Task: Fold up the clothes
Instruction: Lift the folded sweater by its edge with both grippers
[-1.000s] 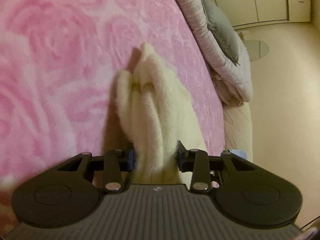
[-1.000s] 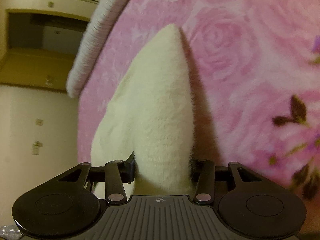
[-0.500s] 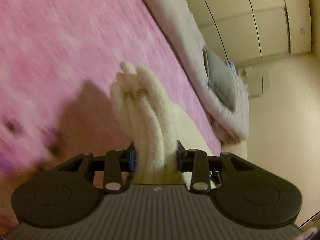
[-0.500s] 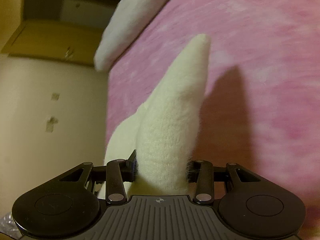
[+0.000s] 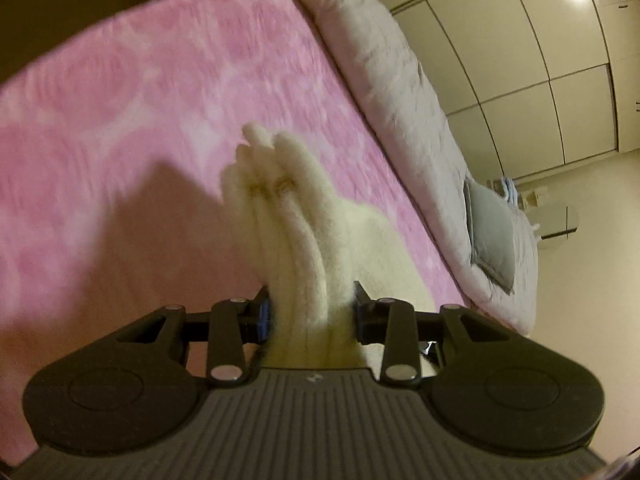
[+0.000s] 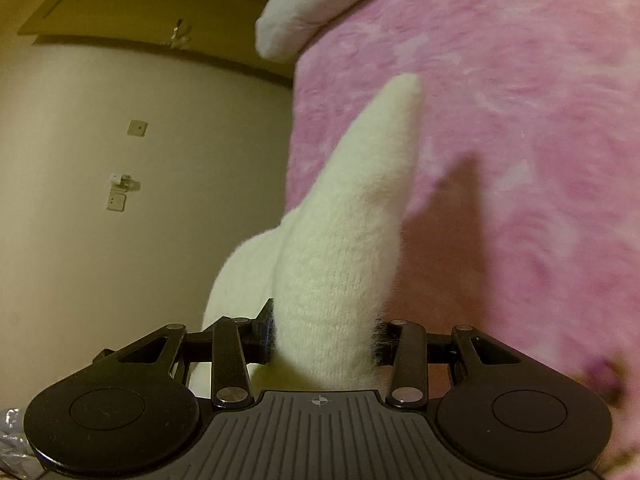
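Note:
A cream fuzzy knit garment (image 5: 292, 232) is bunched between the fingers of my left gripper (image 5: 312, 312), which is shut on it, several folds sticking up above the pink rose-patterned blanket (image 5: 120, 100). Small gold-coloured fastenings show on the folds. In the right wrist view my right gripper (image 6: 324, 340) is shut on another part of the same garment (image 6: 352, 232), which rises in a cone in front of the pink blanket (image 6: 520, 140). Both held parts are lifted off the bed and cast shadows on it.
A grey quilted duvet (image 5: 400, 80) and a grey pillow (image 5: 488, 240) lie along the bed's right side, with pale wardrobe doors (image 5: 540, 40) behind. In the right wrist view a white pillow (image 6: 312, 8), a beige wall (image 6: 140, 180) and a wooden door frame show.
Both grippers have lifted and tilted up with the garment. More wall and wardrobe now show, and the garment's shadows on the blanket have grown. Both grips stay shut.

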`<state>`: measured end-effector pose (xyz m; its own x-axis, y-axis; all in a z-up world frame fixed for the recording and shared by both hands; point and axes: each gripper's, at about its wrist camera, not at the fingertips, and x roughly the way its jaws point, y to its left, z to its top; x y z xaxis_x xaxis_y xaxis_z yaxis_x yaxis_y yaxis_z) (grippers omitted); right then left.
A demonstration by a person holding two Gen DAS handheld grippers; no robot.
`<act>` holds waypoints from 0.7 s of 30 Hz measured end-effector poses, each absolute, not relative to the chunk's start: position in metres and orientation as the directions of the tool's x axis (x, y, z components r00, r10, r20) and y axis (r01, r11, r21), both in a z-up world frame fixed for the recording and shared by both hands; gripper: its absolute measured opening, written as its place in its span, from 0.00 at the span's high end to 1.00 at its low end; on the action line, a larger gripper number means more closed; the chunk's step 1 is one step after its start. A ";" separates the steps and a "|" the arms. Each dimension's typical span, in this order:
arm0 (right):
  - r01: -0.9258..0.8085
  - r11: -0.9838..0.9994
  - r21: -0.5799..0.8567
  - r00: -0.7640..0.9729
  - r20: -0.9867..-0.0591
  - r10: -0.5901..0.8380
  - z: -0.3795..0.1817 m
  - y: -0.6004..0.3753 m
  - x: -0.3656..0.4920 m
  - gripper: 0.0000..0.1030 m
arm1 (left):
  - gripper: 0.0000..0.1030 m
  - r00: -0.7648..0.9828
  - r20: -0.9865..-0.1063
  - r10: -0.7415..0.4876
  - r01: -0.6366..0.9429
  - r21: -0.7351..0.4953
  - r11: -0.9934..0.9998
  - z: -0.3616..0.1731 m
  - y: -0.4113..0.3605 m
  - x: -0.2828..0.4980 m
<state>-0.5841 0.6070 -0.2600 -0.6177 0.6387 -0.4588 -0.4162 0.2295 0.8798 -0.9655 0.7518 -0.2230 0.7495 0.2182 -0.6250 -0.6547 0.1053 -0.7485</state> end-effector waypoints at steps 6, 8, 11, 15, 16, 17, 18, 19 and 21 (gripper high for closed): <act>-0.434 0.160 0.887 -0.607 -0.418 0.676 -0.265 0.686 -0.620 0.61 | 0.69 0.761 -0.588 0.275 -0.640 -0.749 0.170 -0.227 0.835 -0.997; -0.435 0.139 0.890 -0.602 -0.402 0.690 -0.272 0.713 -0.632 0.61 | 0.69 0.763 -0.580 0.285 -0.638 -0.747 0.189 -0.233 0.860 -1.002; -0.440 0.129 0.889 -0.589 -0.394 0.705 -0.285 0.748 -0.644 0.61 | 0.69 0.759 -0.584 0.289 -0.646 -0.731 0.219 -0.246 0.897 -1.010; -0.446 0.127 0.886 -0.578 -0.393 0.715 -0.305 0.781 -0.658 0.61 | 0.69 0.757 -0.590 0.281 -0.651 -0.720 0.241 -0.268 0.936 -1.021; -0.448 0.127 0.885 -0.575 -0.394 0.717 -0.311 0.788 -0.661 0.61 | 0.69 0.758 -0.590 0.277 -0.650 -0.717 0.251 -0.274 0.944 -1.022; -0.451 0.126 0.884 -0.573 -0.394 0.719 -0.316 0.794 -0.663 0.61 | 0.69 0.759 -0.590 0.274 -0.649 -0.714 0.261 -0.279 0.953 -1.023; -0.453 0.124 0.883 -0.568 -0.393 0.724 -0.322 0.800 -0.666 0.61 | 0.69 0.763 -0.588 0.269 -0.646 -0.713 0.273 -0.284 0.960 -1.024; -0.453 0.123 0.883 -0.560 -0.390 0.731 -0.328 0.805 -0.668 0.61 | 0.69 0.764 -0.588 0.265 -0.645 -0.709 0.286 -0.291 0.968 -1.025; -0.456 0.140 0.879 -0.542 -0.400 0.739 -0.341 0.811 -0.672 0.61 | 0.68 0.751 -0.602 0.272 -0.660 -0.704 0.263 -0.301 0.971 -1.032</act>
